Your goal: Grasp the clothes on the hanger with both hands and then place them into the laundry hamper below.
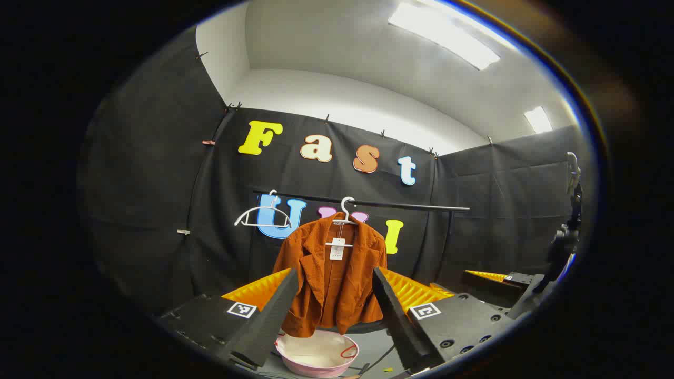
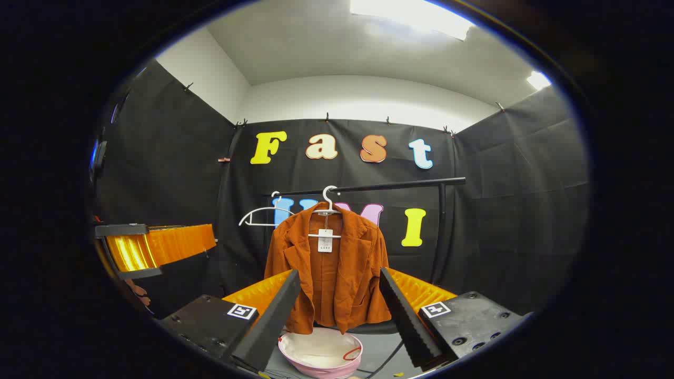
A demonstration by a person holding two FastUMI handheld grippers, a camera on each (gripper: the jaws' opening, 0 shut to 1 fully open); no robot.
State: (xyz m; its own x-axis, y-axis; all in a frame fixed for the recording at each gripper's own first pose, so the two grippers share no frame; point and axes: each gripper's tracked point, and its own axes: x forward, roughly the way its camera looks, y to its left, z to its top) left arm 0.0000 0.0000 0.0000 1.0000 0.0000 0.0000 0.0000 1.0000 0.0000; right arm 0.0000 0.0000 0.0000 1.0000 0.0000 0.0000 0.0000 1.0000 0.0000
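Corduroy jacket (image 1: 331, 273) on hanger (image 1: 345, 210) – round hamper (image 1: 317, 355) below; both tongs (image 1: 331, 316) (image 2: 337, 316) wide.

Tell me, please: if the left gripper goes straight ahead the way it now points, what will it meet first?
Probably the orange jacket on its white hanger: it hangs directly between the open fingers of the left gripper, though how far ahead is unclear.

The jacket (image 1: 331, 273) hangs from the rail (image 1: 400, 205) above the hamper (image 1: 316, 355).

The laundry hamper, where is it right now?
In both gripper views the laundry hamper sits low at centre on the floor, directly under the orange jacket hanging from the rail.
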